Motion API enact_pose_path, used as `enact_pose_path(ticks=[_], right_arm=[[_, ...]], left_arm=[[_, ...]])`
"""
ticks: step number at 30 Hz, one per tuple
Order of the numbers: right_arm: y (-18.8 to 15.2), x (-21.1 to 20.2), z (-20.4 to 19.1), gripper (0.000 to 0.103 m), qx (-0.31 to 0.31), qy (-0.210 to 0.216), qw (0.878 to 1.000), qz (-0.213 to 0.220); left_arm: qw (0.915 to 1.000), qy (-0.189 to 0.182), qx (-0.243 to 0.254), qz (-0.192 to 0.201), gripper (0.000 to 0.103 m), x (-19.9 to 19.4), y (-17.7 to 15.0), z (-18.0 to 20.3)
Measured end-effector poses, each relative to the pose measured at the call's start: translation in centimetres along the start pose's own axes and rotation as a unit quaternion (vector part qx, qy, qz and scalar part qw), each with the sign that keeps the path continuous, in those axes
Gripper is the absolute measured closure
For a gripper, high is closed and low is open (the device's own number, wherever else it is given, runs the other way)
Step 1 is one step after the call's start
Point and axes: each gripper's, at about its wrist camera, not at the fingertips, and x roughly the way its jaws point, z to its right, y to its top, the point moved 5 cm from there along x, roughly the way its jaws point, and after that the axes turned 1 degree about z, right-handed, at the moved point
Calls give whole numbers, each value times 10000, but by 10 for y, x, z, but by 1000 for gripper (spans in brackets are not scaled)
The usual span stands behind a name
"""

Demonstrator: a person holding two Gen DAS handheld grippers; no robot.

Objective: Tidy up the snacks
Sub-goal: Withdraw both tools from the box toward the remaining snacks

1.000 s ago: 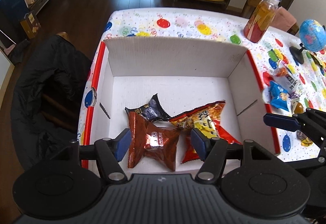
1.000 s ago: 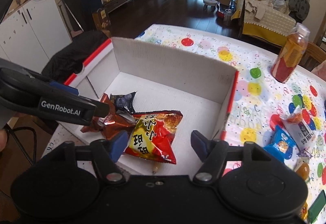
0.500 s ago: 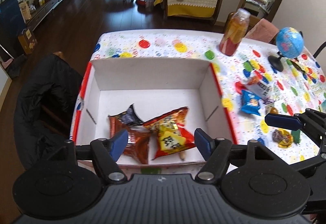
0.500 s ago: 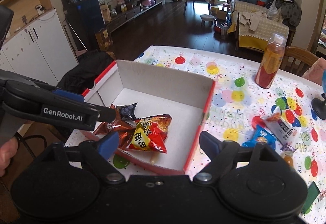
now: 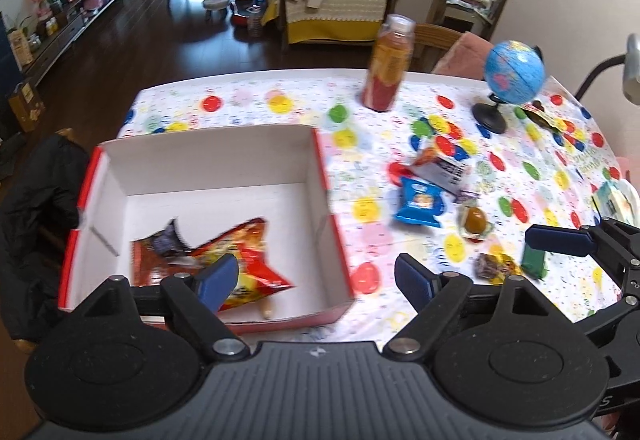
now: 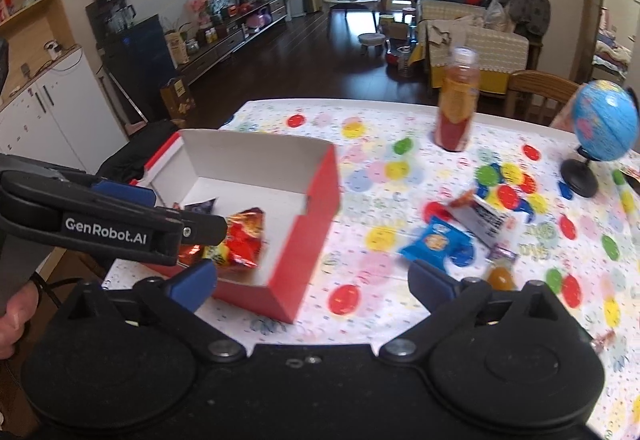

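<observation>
A red-and-white cardboard box (image 5: 320, 176) sits on the table's left side and holds a red-yellow snack bag (image 5: 256, 244), a brown bag (image 5: 152, 268) and a dark bag (image 5: 174, 240). The box also shows in the right wrist view (image 6: 316, 208). Loose snacks lie to its right: a blue packet (image 5: 420, 202), a white-orange packet (image 5: 444, 164), a wrapped orange sweet (image 5: 476, 222), a dark candy (image 5: 492, 266). My left gripper (image 5: 316, 278) is open and empty above the box's near right corner. My right gripper (image 6: 312, 282) is open and empty, held above the table.
A juice bottle (image 5: 388, 68) and a small globe (image 5: 512, 76) stand at the back of the spotted tablecloth (image 5: 360, 128). A green item (image 5: 534, 260) lies near the right gripper's finger. A dark jacket on a chair (image 5: 36, 192) is left of the table.
Both grippers have pulled back and swung to the right, away from the box. More of the table and its loose snacks is now in view. Both stay open and empty.
</observation>
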Motion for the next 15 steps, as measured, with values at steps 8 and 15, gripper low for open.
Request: enact_pose_path(ticks=[8, 15], right_arm=[[-28, -25, 66, 0, 347, -277, 9990, 77], [-53, -37, 131, 0, 638, -659, 9956, 177]], left_arm=[[9995, -256, 193, -38, 6, 20, -1, 62], [9986, -467, 261, -53, 1, 47, 1, 112]])
